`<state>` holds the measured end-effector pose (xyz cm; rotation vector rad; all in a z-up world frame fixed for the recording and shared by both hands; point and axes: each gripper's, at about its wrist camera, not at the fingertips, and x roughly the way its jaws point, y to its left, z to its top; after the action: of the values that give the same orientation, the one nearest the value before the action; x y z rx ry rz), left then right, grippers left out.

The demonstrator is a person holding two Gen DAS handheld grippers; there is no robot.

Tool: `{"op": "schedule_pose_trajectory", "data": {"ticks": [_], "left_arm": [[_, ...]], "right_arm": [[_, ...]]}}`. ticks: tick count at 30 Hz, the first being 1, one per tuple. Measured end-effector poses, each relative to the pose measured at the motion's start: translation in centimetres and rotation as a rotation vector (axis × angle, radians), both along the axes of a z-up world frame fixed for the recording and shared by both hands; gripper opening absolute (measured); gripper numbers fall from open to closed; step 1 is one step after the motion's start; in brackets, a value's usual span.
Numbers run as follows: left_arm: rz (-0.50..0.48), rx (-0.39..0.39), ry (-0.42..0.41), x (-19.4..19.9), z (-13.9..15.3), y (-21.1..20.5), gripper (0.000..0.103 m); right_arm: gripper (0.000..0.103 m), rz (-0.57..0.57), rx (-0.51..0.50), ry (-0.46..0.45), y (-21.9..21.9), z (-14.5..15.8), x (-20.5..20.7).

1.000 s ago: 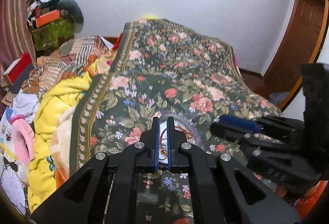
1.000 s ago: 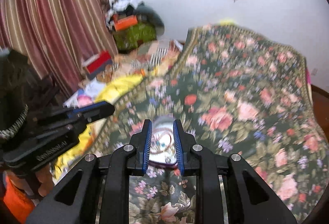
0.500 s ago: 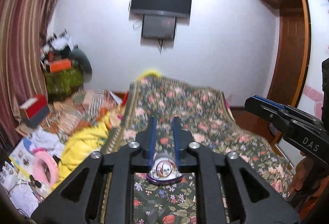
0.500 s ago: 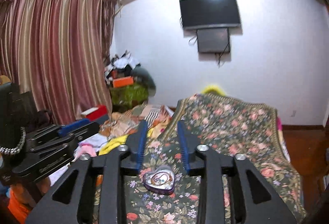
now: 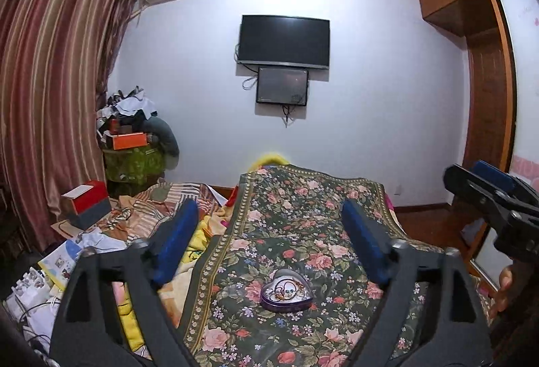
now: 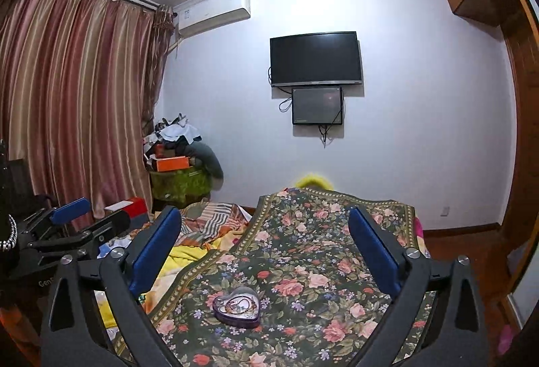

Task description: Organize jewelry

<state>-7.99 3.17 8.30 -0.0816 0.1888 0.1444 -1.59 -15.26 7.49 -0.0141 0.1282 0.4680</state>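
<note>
A purple heart-shaped tin (image 5: 286, 294) holding tangled gold jewelry sits on the floral bedspread (image 5: 303, 215). It also shows in the right wrist view (image 6: 237, 307). My left gripper (image 5: 269, 249) is open and empty, raised well back from the tin, with its blue pads spread wide. My right gripper (image 6: 262, 252) is also open and empty, raised behind the tin. Each gripper shows at the edge of the other's view: the right one (image 5: 488, 195) and the left one (image 6: 81, 218).
A yellow blanket (image 5: 202, 232) and striped bedding (image 5: 151, 208) lie left of the bedspread. Boxes and papers (image 5: 84, 202) clutter the floor by the curtain (image 5: 50, 97). A wardrobe (image 5: 488, 80) stands at right. A television (image 5: 284, 41) hangs on the far wall.
Both grippers have lifted up and back from the tin and opened wide. The tin stays on the bedspread, now seen farther away.
</note>
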Motion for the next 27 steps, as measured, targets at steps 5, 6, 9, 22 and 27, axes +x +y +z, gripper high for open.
{"op": "schedule_pose_trajectory", "data": {"ticks": [5,6,9,22,27], "left_arm": [[0.004,-0.012,0.000,-0.47,-0.09,0.10,0.089],[0.005,-0.011,0.002,-0.37,-0.11,0.25,0.089],[0.007,-0.009,0.004,-0.50,-0.15,0.25,0.089],[0.001,-0.009,0.010,-0.40,-0.46,0.20,0.089],[-0.002,-0.006,0.015,-0.16,-0.69,0.04,0.090]], "right_arm": [[0.099,0.007,-0.006,0.010,-0.01,-0.28,-0.35],[0.099,0.008,-0.007,0.012,-0.04,-0.34,-0.31],[0.099,0.011,-0.013,0.016,0.00,-0.53,-0.38],[0.099,0.015,-0.014,0.043,-0.30,-0.91,-0.37],[0.099,0.015,-0.015,0.051,-0.32,-0.87,-0.26]]}}
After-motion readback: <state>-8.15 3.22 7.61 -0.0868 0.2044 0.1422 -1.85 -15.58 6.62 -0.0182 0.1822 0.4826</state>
